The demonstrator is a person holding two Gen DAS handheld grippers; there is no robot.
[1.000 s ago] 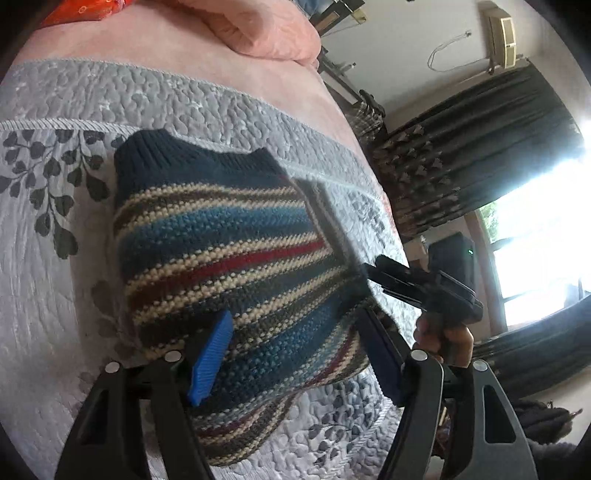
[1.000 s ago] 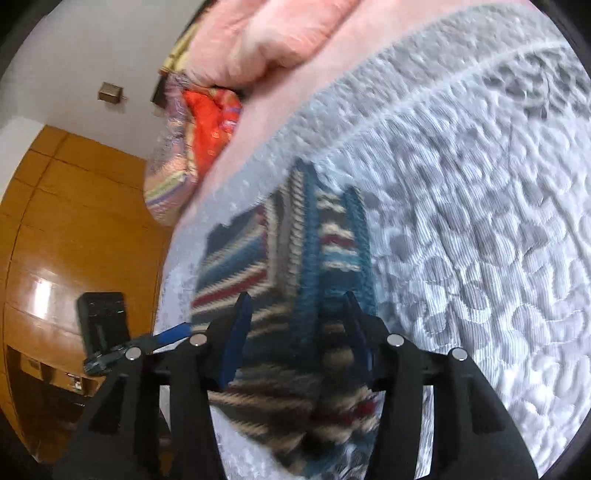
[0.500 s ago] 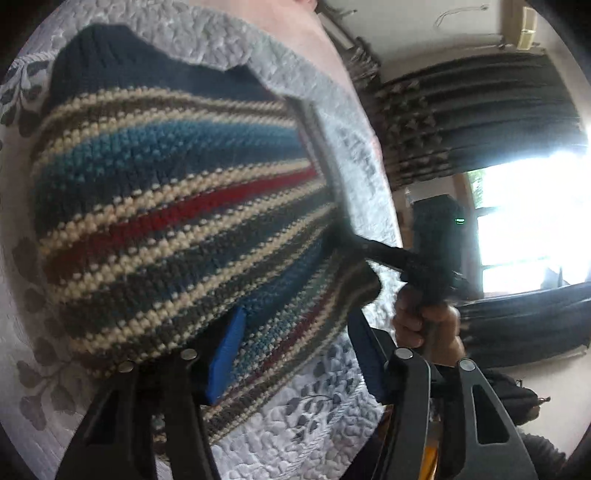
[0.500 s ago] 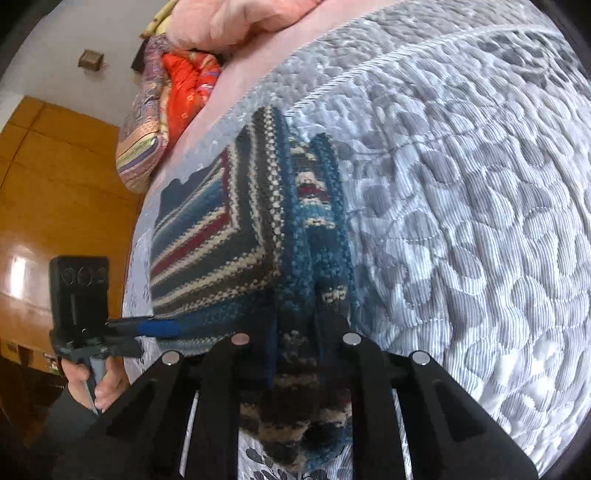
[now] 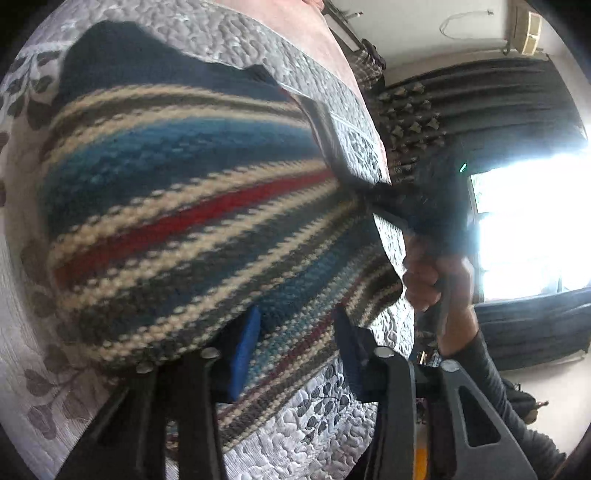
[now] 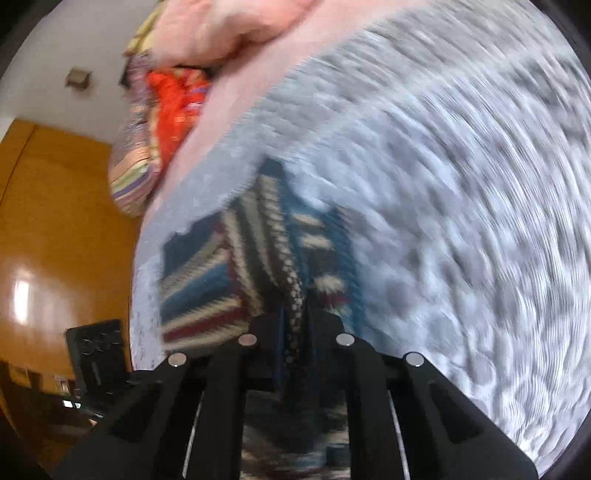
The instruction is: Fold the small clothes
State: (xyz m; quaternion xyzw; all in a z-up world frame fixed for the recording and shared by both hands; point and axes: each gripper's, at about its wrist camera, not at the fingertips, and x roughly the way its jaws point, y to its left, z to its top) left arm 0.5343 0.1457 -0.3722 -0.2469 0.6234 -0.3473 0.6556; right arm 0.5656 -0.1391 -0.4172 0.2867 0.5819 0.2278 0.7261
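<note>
The striped knit sweater [image 5: 177,221] fills most of the left wrist frame, lying on the grey quilted bedspread [image 5: 314,435] of a bed. Its bands run navy, cream, blue and red, with a dark ribbed edge toward the upper left of the frame. No label or writing can be read on it, nor anywhere else in either view.

The left gripper [image 5: 295,354] sits at the bottom centre of its own frame, jaws parted to a moderate gap with the sweater's lower edge between the two blue pads [image 5: 242,350]; the pads do not clearly press the knit, so the jaws read as open around it.

In the right wrist frame, heavily blurred, the sweater [image 6: 229,273] lies at centre left with one part raised as a narrow fold running down into the right gripper [image 6: 295,325]. Those jaws are drawn nearly together with the knit strip pinched between them.

In the left wrist frame the right gripper [image 5: 424,206] shows at centre right, dark and blurred, at the sweater's right edge, held by a hand [image 5: 432,273] with a dark sleeve below it.

Beyond, dark curtains [image 5: 480,110] hang beside a bright window at right. In the right wrist frame a pink pillow [image 6: 229,29] lies at the top, colourful folded cloth [image 6: 159,122] at upper left, and a wooden wardrobe [image 6: 55,240] at left.
</note>
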